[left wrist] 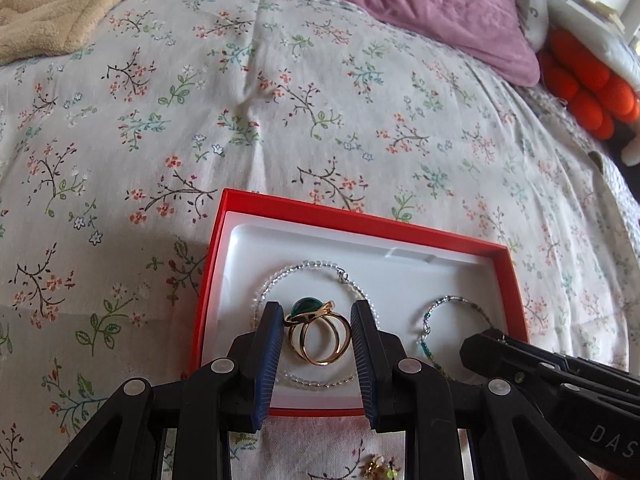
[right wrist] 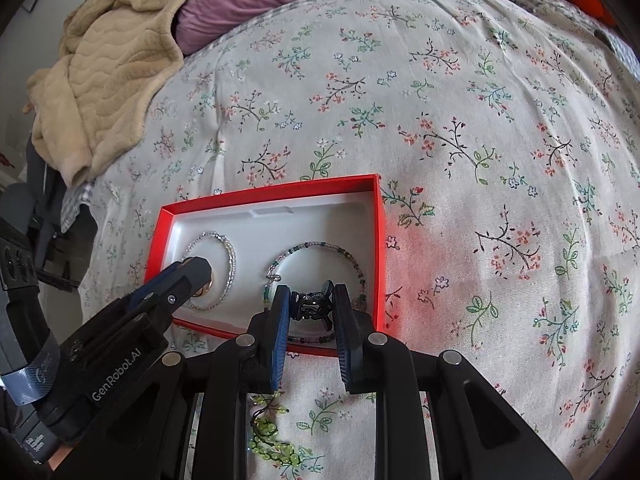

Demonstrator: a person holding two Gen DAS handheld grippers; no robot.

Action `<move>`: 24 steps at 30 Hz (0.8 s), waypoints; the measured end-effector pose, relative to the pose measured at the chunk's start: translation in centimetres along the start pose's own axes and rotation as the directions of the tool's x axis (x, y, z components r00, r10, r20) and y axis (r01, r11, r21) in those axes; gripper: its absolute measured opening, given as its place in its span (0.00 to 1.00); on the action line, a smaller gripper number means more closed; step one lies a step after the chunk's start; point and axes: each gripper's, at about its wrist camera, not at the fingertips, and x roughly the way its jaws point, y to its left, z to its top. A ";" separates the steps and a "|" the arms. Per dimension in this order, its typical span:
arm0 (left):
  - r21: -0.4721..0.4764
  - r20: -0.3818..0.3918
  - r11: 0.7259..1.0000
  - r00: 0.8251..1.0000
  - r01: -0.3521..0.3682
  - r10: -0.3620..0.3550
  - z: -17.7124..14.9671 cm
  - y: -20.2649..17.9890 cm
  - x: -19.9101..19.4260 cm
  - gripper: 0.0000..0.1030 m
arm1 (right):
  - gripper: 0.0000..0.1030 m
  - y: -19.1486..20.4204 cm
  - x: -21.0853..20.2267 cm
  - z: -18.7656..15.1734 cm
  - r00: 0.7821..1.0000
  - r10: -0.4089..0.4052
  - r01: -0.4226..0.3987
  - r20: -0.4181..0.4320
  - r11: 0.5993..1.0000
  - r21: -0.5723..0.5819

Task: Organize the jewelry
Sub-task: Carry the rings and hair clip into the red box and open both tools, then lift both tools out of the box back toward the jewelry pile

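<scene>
Floral bedding (left wrist: 320, 120) is being used as the surface, the red box (left wrist: 360, 216) resting on it. Leftward, a gold ring (left wrist: 320, 336), small, rigid, probably slippery, is being pinched across its band by the left gripper (left wrist: 316, 320) above the clear bracelet (left wrist: 316, 266). Rightward, a dark ornament (right wrist: 312, 305) is being pinched by the right gripper (right wrist: 310, 300) over the beaded bracelet (right wrist: 320, 249).

One red box (left wrist: 256, 208) sits on the bedspread. Inside it lie two beaded bracelets: a clear one (left wrist: 316, 267) and a multicoloured one (right wrist: 320, 245). There is one gold ring (left wrist: 320, 336) with a green stone, one small dark piece (right wrist: 311, 304), perhaps a clip, and one green beaded strand (right wrist: 272, 436) outside the box. Two grippers are at work, left (left wrist: 316, 360) and right (right wrist: 310, 336).
</scene>
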 end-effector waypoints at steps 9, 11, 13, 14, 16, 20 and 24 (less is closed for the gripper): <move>0.028 0.003 0.999 1.000 -0.015 0.015 -0.1 -0.1 -0.5 0.41 | 0.23 -0.7 -0.5 0.2 0.999 0.042 -0.042 0.000 0.999 0.025; 0.033 0.004 0.999 1.000 -0.017 0.017 -0.2 -0.2 -1.0 0.42 | 0.25 -0.7 -0.8 0.1 0.999 0.046 -0.046 0.003 0.999 0.025; 0.036 0.005 0.999 1.000 -0.018 0.018 -0.3 -0.2 -1.4 0.45 | 0.36 -0.6 -1.4 0.0 0.999 0.038 -0.038 0.012 0.999 0.019; 0.038 0.007 0.999 1.000 -0.018 0.018 -0.4 -0.3 -1.6 0.47 | 0.39 -0.6 -1.5 0.0 0.999 0.039 -0.039 0.015 0.999 0.017; 0.046 0.012 0.999 1.000 -0.019 0.019 -0.5 -0.4 -2.2 0.51 | 0.44 -0.6 -2.1 -0.2 0.998 0.053 -0.053 0.024 0.998 0.016; 0.064 0.018 0.998 1.000 -0.025 0.024 -1.1 -0.6 -3.3 0.58 | 0.45 -0.6 -3.1 -0.5 0.998 0.048 -0.048 0.039 0.999 0.011; 0.082 0.018 0.996 0.999 -0.038 0.036 -1.8 -0.7 -4.3 0.64 | 0.52 -0.3 -4.3 -1.1 0.998 0.022 -0.021 0.052 1.000 -0.008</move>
